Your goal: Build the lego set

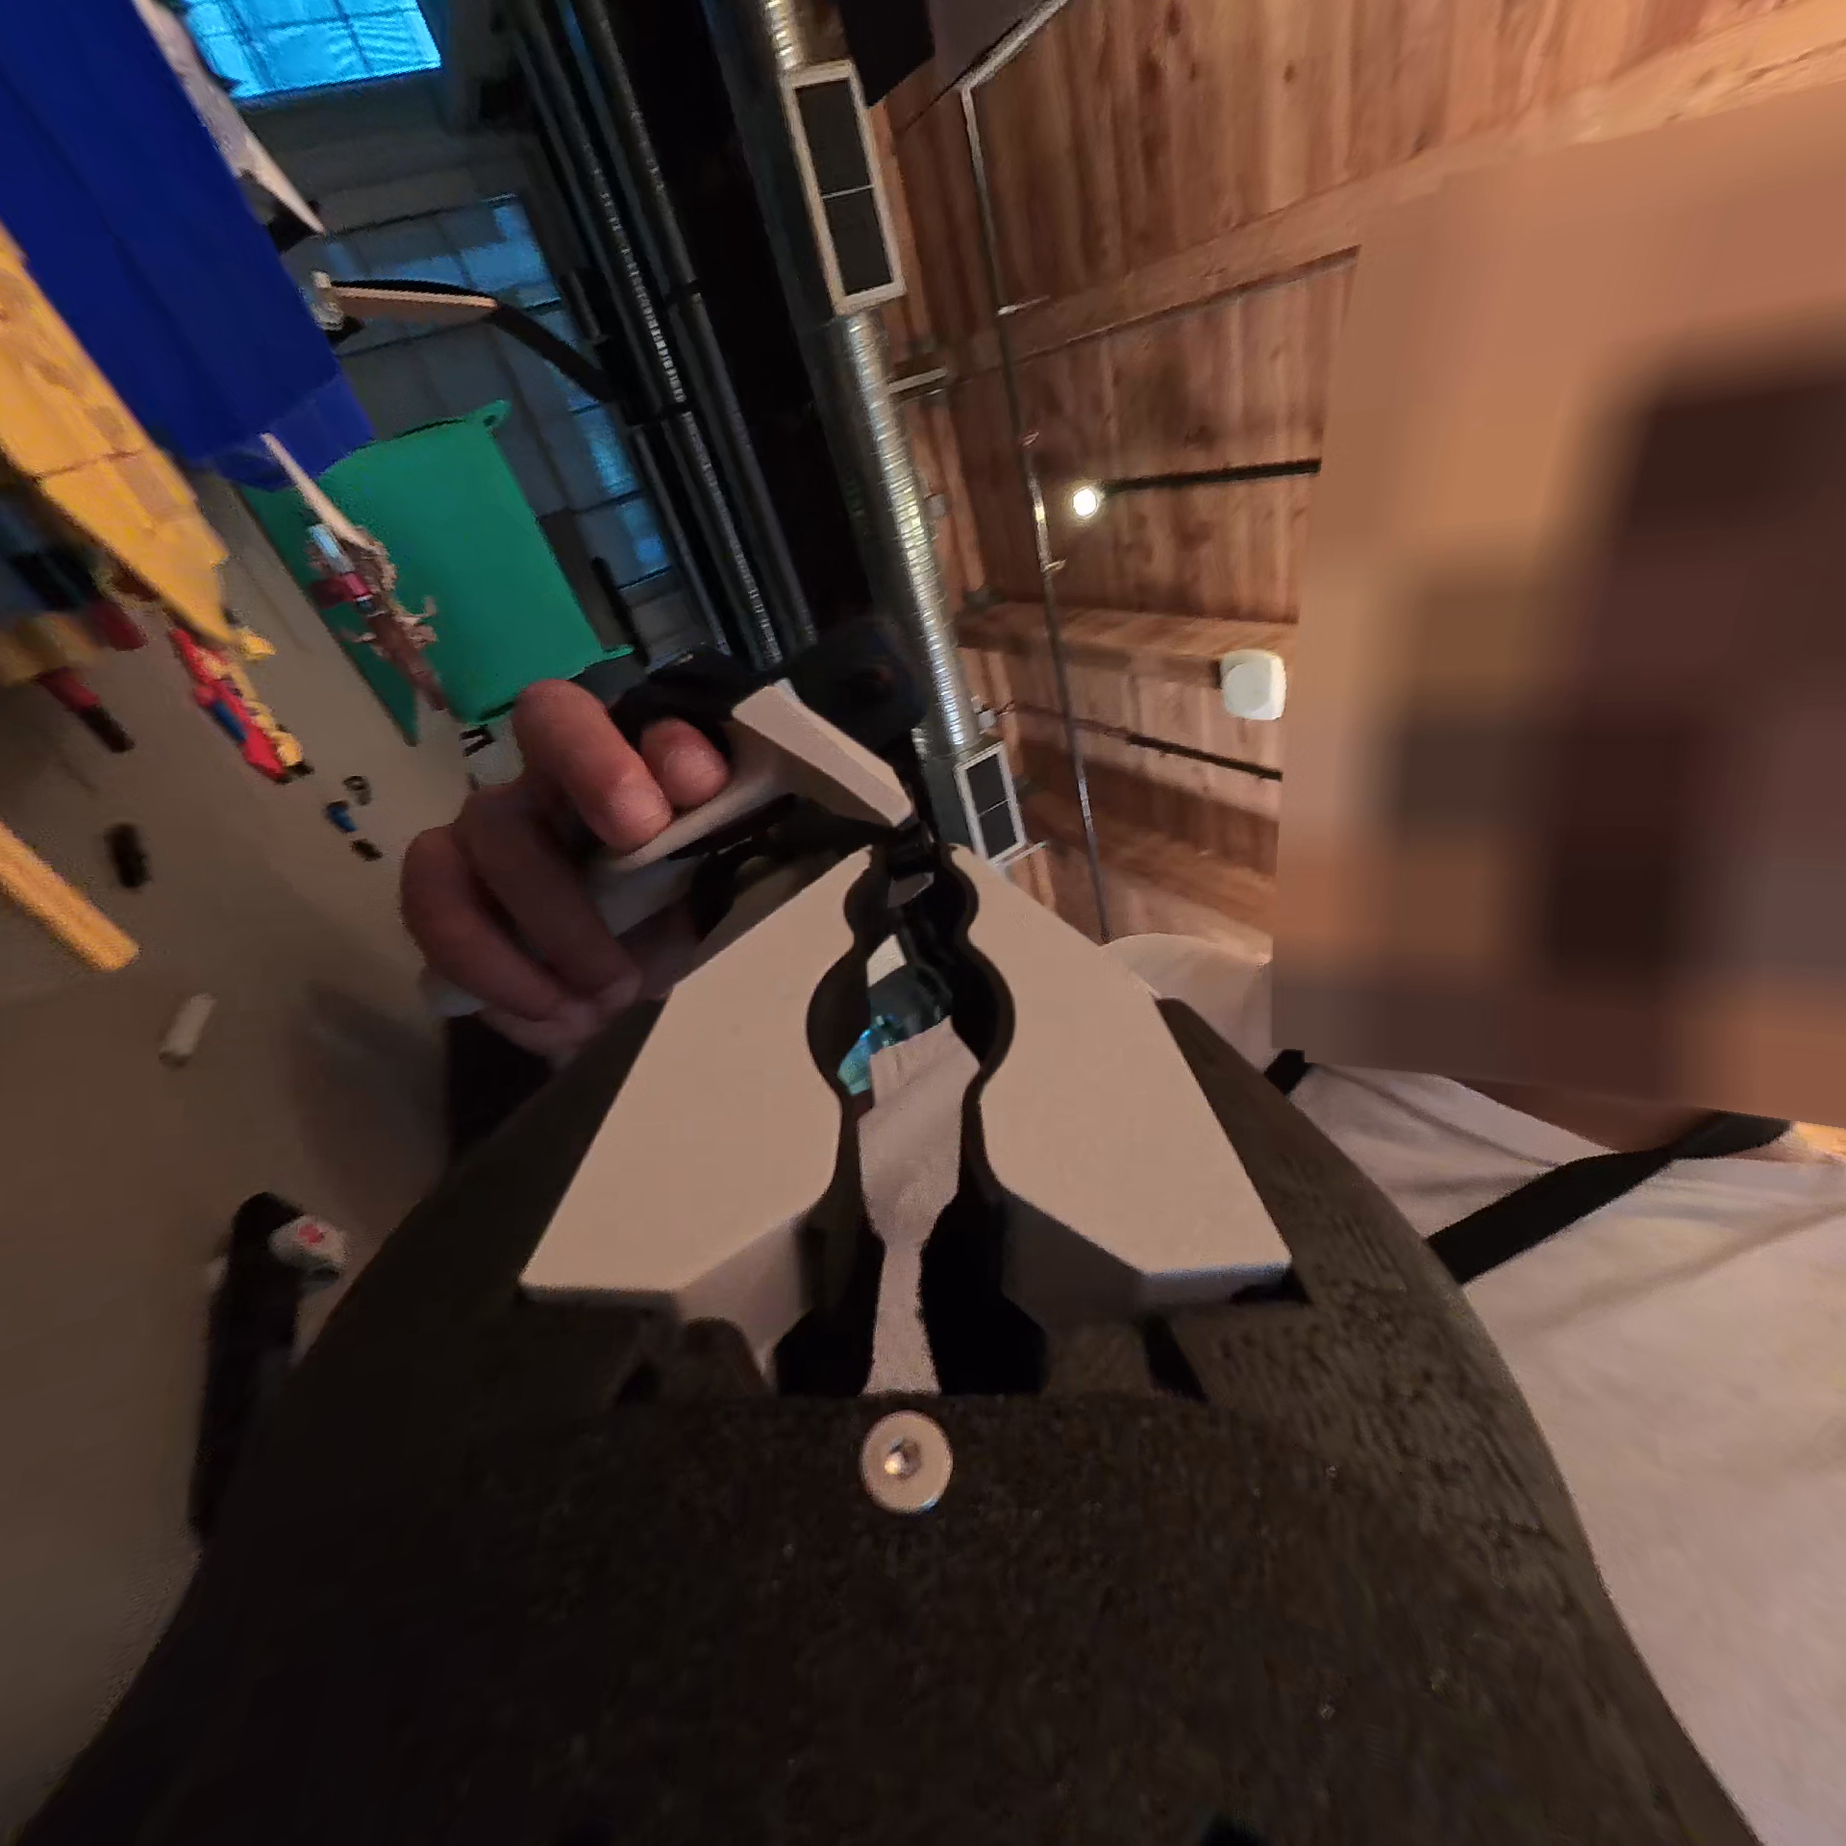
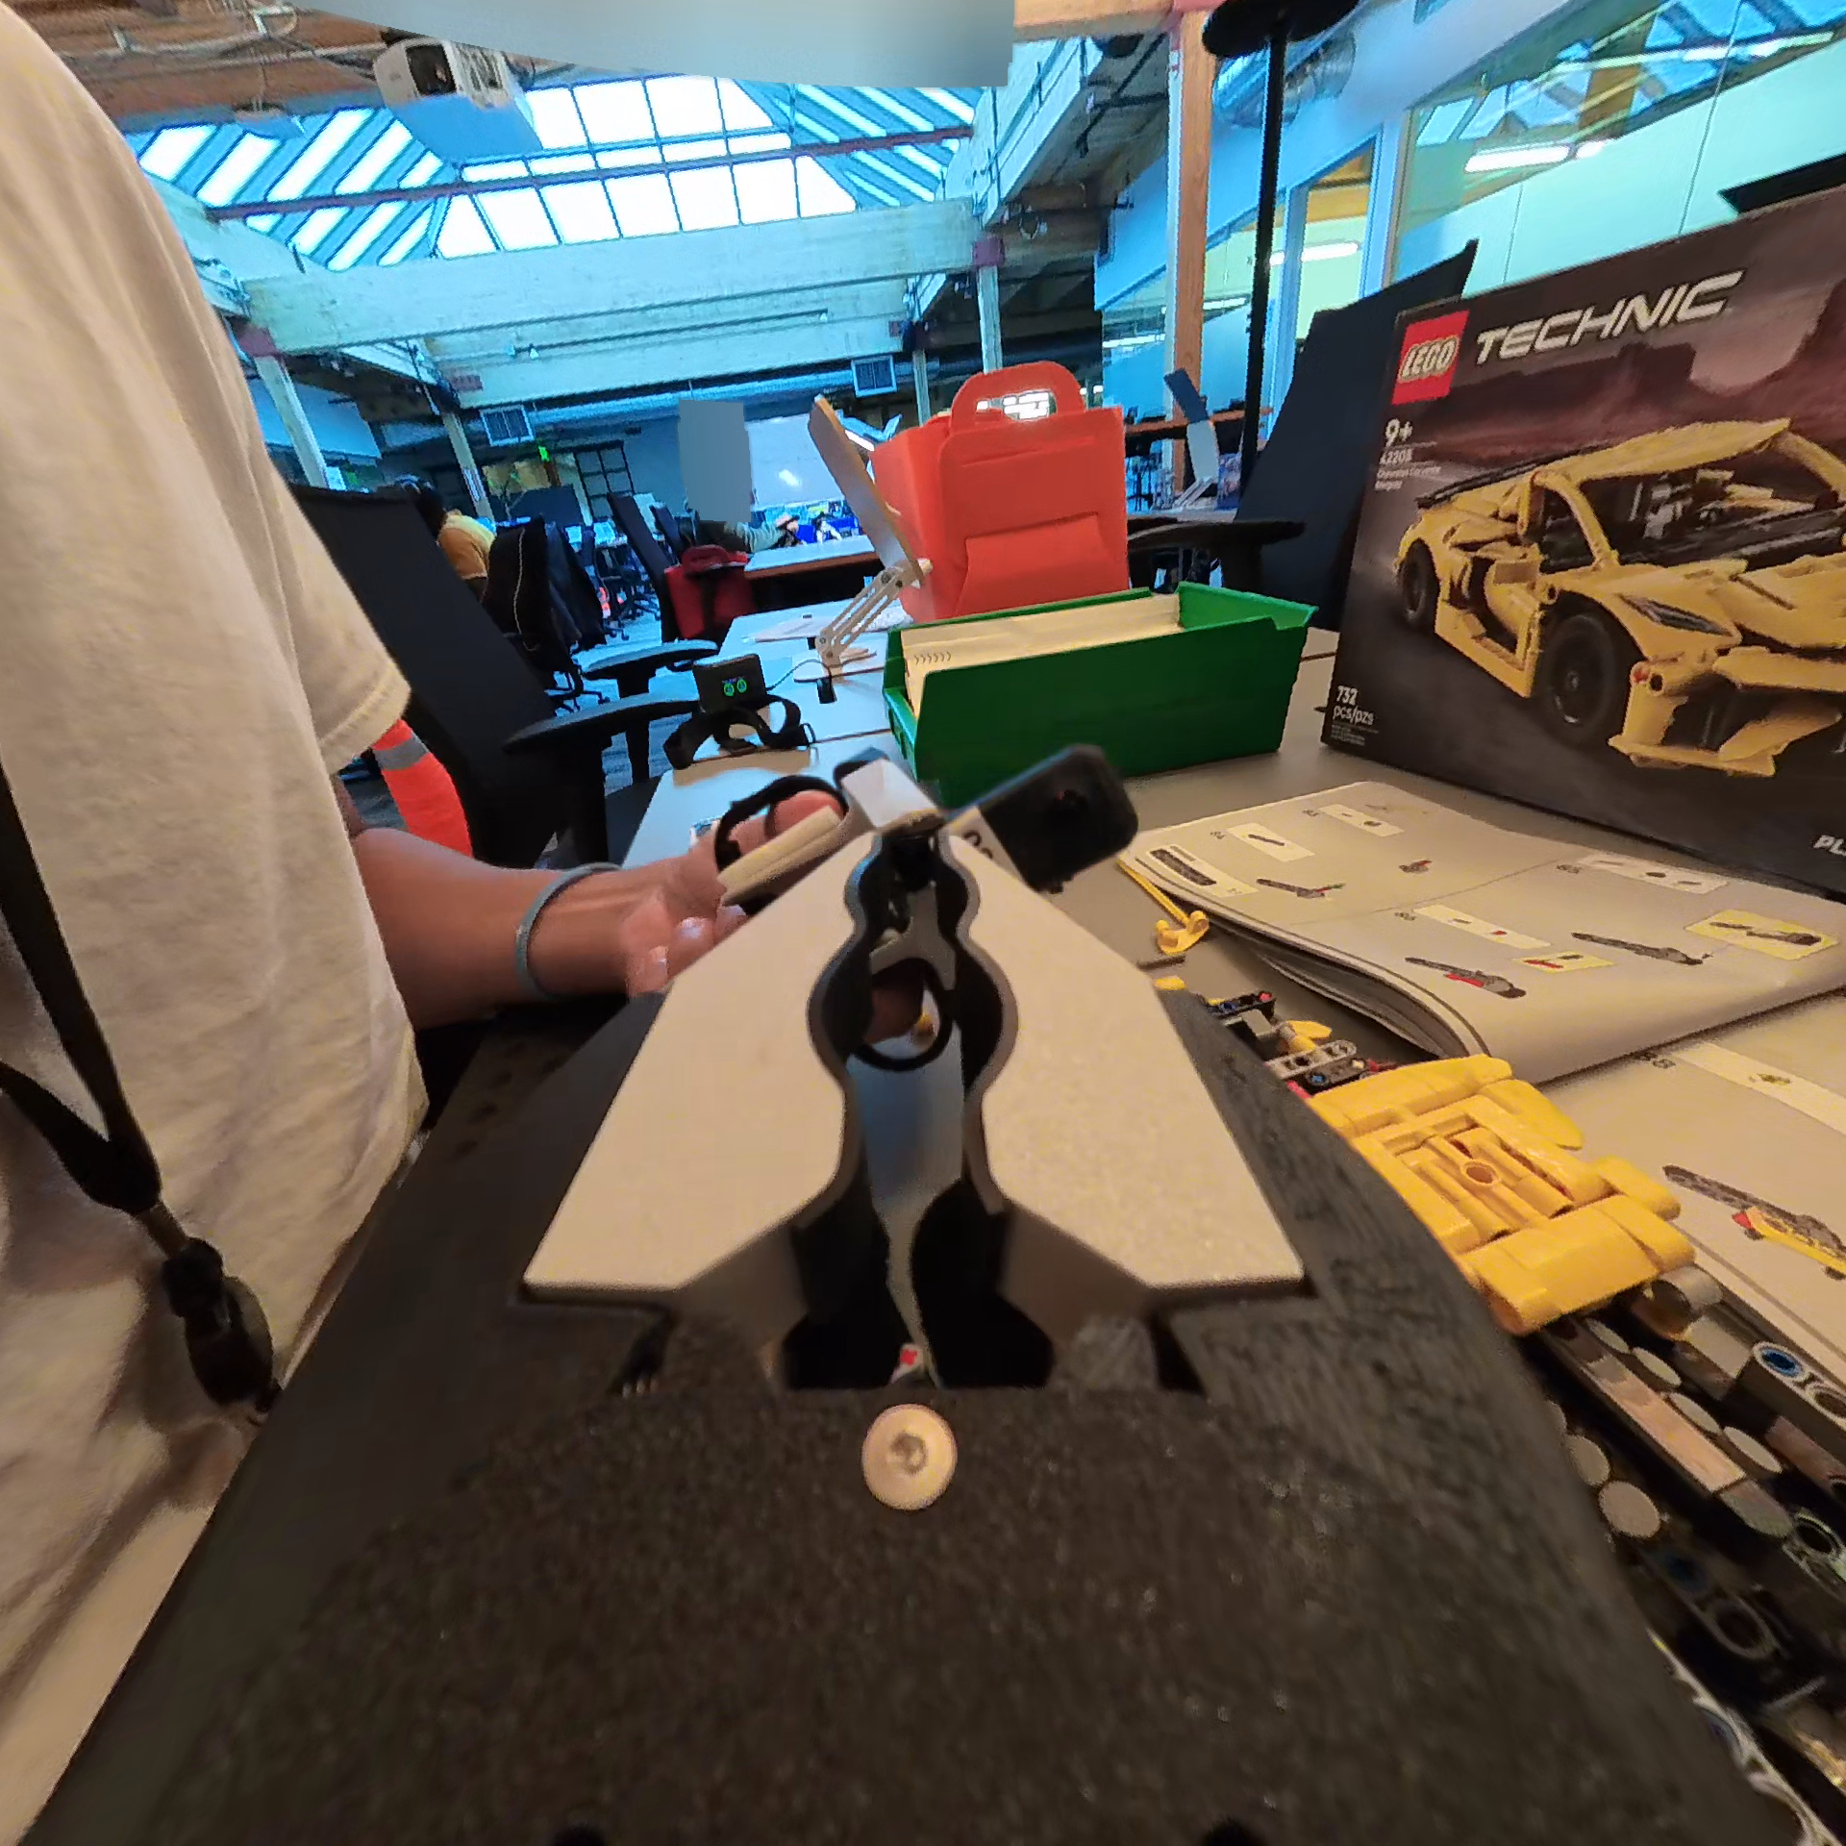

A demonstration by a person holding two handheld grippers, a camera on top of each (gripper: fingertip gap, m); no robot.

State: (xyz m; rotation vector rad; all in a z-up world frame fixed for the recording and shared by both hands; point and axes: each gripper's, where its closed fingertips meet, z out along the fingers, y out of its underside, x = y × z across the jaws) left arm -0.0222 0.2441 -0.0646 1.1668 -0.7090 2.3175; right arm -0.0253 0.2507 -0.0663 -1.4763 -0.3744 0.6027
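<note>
My left gripper (image 1: 911,861) and my right gripper (image 2: 904,849) point at each other, tip to tip, above the table's near edge. Each has its jaws closed at the tips on a small black Lego piece (image 1: 914,849), which also shows in the right wrist view (image 2: 904,857). I cannot tell whether it is one piece or two joined. A hand (image 1: 519,879) holds the right gripper's handle, and a hand (image 2: 659,929) with a wristband holds the left one. A yellow Lego assembly (image 2: 1478,1189) lies on the table to the right.
The Lego box (image 2: 1618,539) stands at the back right behind the open instruction booklet (image 2: 1478,919). A green bin (image 2: 1089,679) and an orange bag (image 2: 1009,499) sit behind. Black beams (image 2: 1698,1478) and loose pieces (image 1: 230,699) lie on the table. A person in a white shirt (image 2: 150,699) stands close. The tips of both grippers are at nearly the same place.
</note>
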